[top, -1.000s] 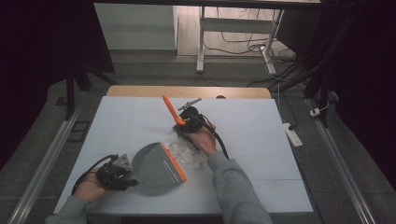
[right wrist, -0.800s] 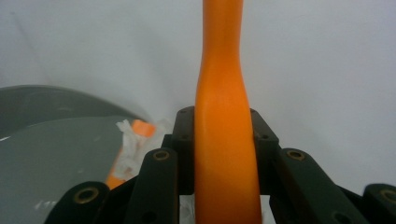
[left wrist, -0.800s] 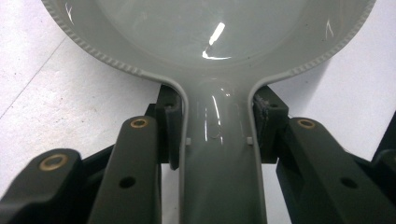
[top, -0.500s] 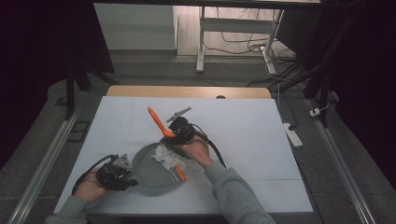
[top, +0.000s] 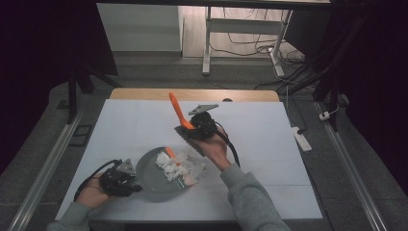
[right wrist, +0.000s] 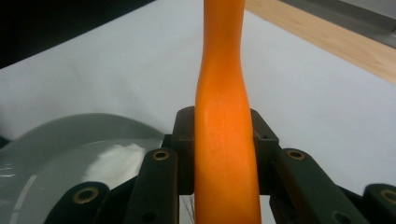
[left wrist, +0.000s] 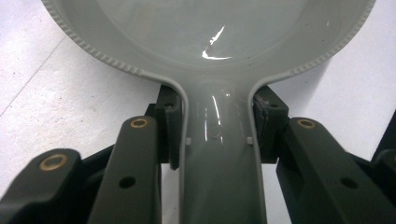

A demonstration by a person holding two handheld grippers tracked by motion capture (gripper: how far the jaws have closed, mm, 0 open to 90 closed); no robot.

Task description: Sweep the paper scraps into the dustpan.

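While the left gripper [top: 126,179] clamps the grey dustpan's handle [left wrist: 219,154], the right gripper [top: 190,129] is clamped on the orange brush handle [right wrist: 224,140], above the white scraps [top: 179,168].

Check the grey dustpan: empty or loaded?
Loaded. White scraps lie heaped in the dustpan, spilling toward its front lip. The left gripper clamps its handle; the right gripper holds the orange brush clear above.

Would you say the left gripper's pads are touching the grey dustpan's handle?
Touching. The left gripper view shows the left gripper with both pads pressed against the sides of the dustpan's handle, no gap on either side.
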